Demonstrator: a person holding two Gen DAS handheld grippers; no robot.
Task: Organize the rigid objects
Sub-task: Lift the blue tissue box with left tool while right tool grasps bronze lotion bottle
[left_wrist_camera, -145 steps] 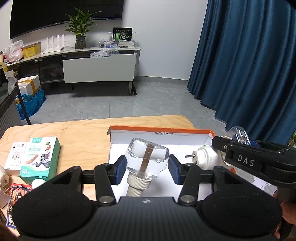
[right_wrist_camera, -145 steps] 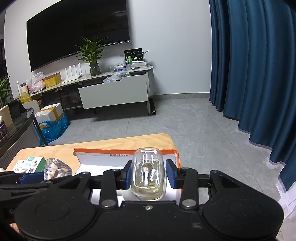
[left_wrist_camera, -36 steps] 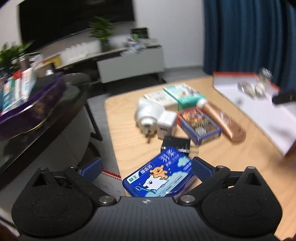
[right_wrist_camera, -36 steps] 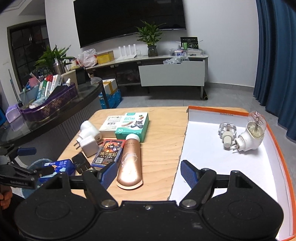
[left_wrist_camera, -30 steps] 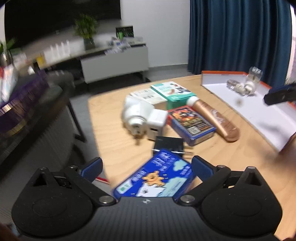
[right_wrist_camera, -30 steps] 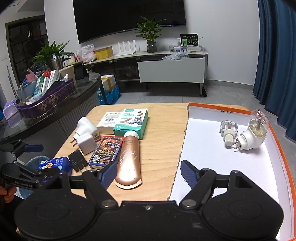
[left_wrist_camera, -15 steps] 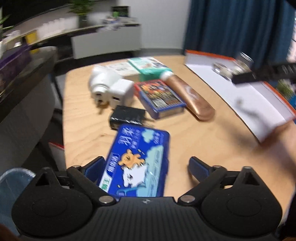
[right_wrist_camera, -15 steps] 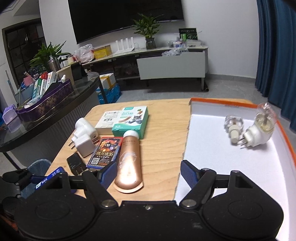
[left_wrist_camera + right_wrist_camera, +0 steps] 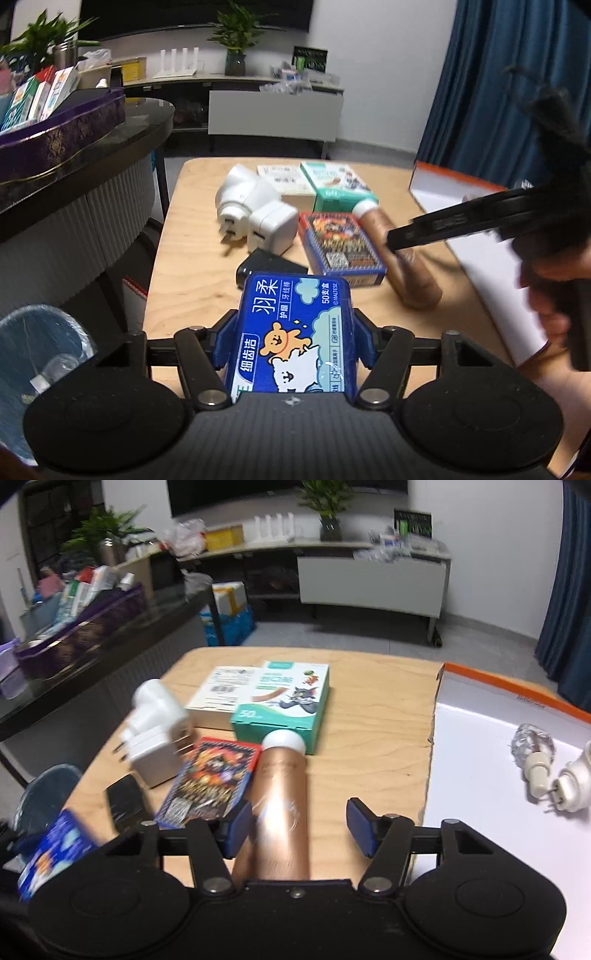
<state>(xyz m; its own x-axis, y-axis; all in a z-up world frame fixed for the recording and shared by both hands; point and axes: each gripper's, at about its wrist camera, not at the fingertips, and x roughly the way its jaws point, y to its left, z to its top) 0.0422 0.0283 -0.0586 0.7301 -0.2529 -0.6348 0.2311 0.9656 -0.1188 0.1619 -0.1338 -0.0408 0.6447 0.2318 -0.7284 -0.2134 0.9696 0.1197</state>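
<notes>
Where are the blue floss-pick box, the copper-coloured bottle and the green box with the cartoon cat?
blue floss-pick box (image 9: 293, 332), left wrist view, on its printed lid with the bear.
copper-coloured bottle (image 9: 280, 805), right wrist view, on the middle of its shiny body.
green box with the cartoon cat (image 9: 286, 698), right wrist view, on its printed top face.

- Blue floss-pick box (image 9: 295, 332), left wrist view: large white characters "羽柔" near its top, with a smaller vertical "护龈 牙线棒" beside them.
- Same box, left edge: a white strip reading "细齿洁".
- Same box, right edge: "50支/盒" and a small brand line — it looks like "MALTESE", too small to be sure.
- Teal plaster box (image 9: 282, 705), right wrist view: "50" printed on its near end; the word after it is blurred.
- White flat box (image 9: 221, 694): a barcode and lines of small print, unreadable.
- Red card box (image 9: 340, 245): a QR code on its face — the lettering cannot be made out.
</notes>
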